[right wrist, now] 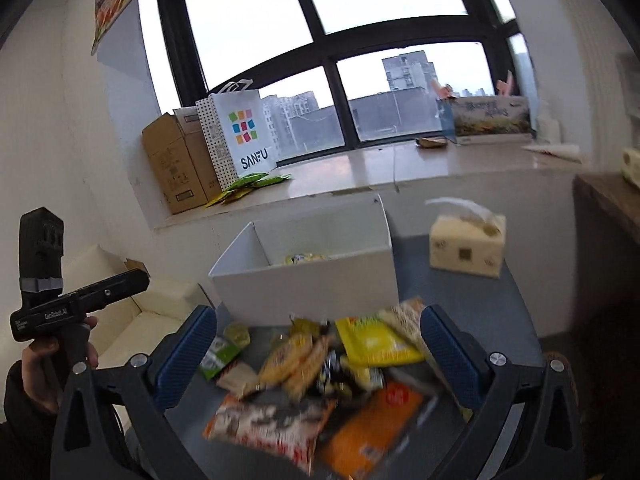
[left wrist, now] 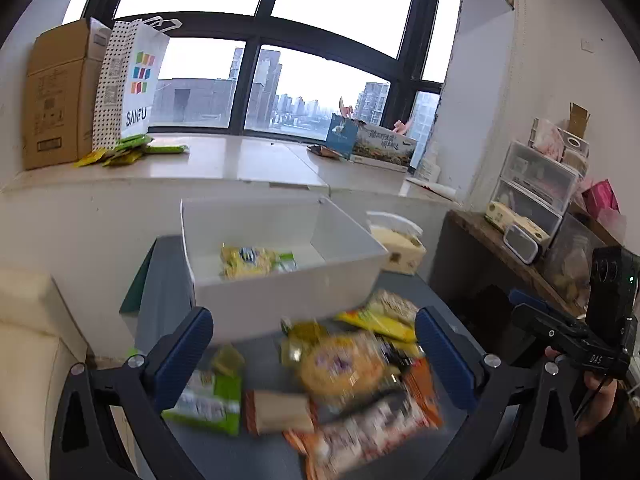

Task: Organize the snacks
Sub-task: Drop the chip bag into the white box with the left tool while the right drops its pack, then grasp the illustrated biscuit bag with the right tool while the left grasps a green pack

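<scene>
A white bin stands at the far side of the grey table with one yellow snack packet lying inside. In front of it lies a blurred pile of snack packets: a green one, an orange one, a yellow one. My left gripper hangs open above the pile with nothing between its blue pads. My right gripper is open too, empty, over the same pile. Each gripper shows at the side of the other's view, held by a hand.
A tissue box stands right of the bin. On the window ledge are a cardboard box, a white shopping bag and green sachets. A wooden shelf with plastic drawers is at the right.
</scene>
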